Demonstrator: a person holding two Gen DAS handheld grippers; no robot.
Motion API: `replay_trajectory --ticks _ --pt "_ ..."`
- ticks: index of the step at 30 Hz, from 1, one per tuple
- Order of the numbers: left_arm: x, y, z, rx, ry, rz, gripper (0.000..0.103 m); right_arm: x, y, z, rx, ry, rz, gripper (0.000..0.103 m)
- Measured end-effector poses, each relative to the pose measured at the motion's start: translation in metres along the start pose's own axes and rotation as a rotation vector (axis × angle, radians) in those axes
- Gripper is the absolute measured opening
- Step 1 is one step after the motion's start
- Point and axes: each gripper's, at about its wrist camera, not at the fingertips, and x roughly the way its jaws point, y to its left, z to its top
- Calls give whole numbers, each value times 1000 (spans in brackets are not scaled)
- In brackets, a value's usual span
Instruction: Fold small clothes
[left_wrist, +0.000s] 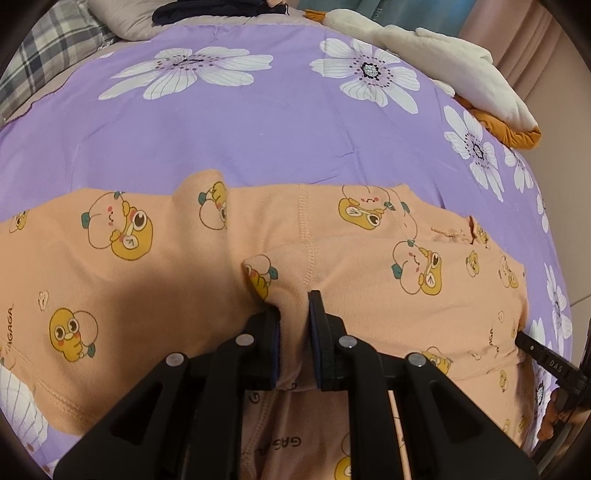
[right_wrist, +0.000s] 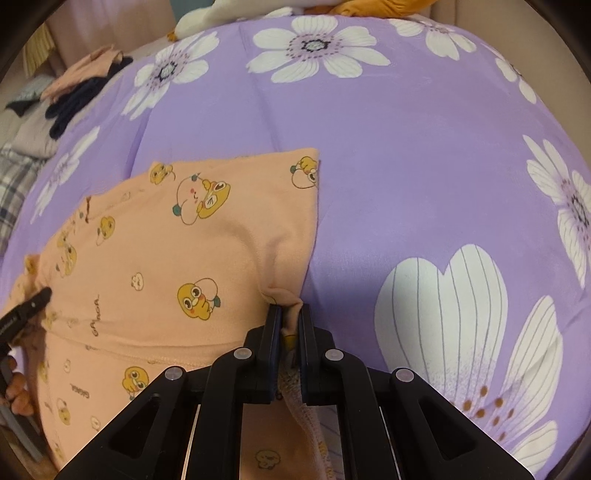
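A small peach garment (left_wrist: 155, 258) printed with yellow ducks lies on a purple flowered sheet (left_wrist: 258, 129). In the left wrist view my left gripper (left_wrist: 294, 306) is shut on a bunched fold of this garment near its middle seam. In the right wrist view my right gripper (right_wrist: 290, 308) is shut on the garment's (right_wrist: 166, 258) right edge, with cloth pinched between the pads. The right gripper's tip (left_wrist: 532, 345) also shows at the garment's right side in the left view. The left gripper's tip (right_wrist: 35, 299) shows at the garment's left side in the right view.
A white and orange plush toy (left_wrist: 443, 62) lies at the sheet's far right. Dark and peach clothes (right_wrist: 77, 96) are piled at the far left of the bed, beside a plaid cloth (left_wrist: 48, 44). A hand (right_wrist: 16, 391) holds the left gripper's handle.
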Motion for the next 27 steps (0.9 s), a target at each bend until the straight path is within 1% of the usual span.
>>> replay_trajectory --ticks 7,10,12,13,14,15,16,17,18,20,21,23,25,27 --pt "-3 3 2 -47 15 -20 15 -1 3 -4 2 -13 -5 3" --pt "-8 4 -4 -29 -15 -40 15 -3 3 -6 5 -22 -8 3" --pt "-12 4 -7 -29 -23 -40 16 -3 3 -7 6 -28 -10 3" --pt "-15 2 -7 -20 -20 -37 20 -4 3 -7 4 -30 -12 3" --pt "-17 0 -7 -10 -19 -37 27 -4 3 -8 4 -31 -13 3" --pt "-20 -3 -8 2 -23 -36 32 -4 2 -8 5 -32 -13 3" --pt "-23 -4 -9 5 -25 -36 40 -4 2 -7 8 -32 -12 3" --pt "-28 -7 -9 12 -32 -36 46 -4 2 -7 10 -34 -12 3" --pt "-31 -8 -10 18 -41 -35 49 -4 2 -7 11 -36 -13 3" --pt "-42 -13 -10 38 -79 -30 59 -5 2 -9 10 -46 -16 4" --pt "-48 -13 -9 45 -97 -23 61 -6 2 -10 8 -50 -19 4" --pt "-60 -9 -6 33 -125 -15 73 -7 5 -11 -7 -61 -34 4" --pt "-73 2 -2 -4 -154 6 77 -8 8 -12 -17 -70 -50 4" --pt "-85 17 2 -52 -188 50 77 -8 10 -12 -28 -77 -64 5"
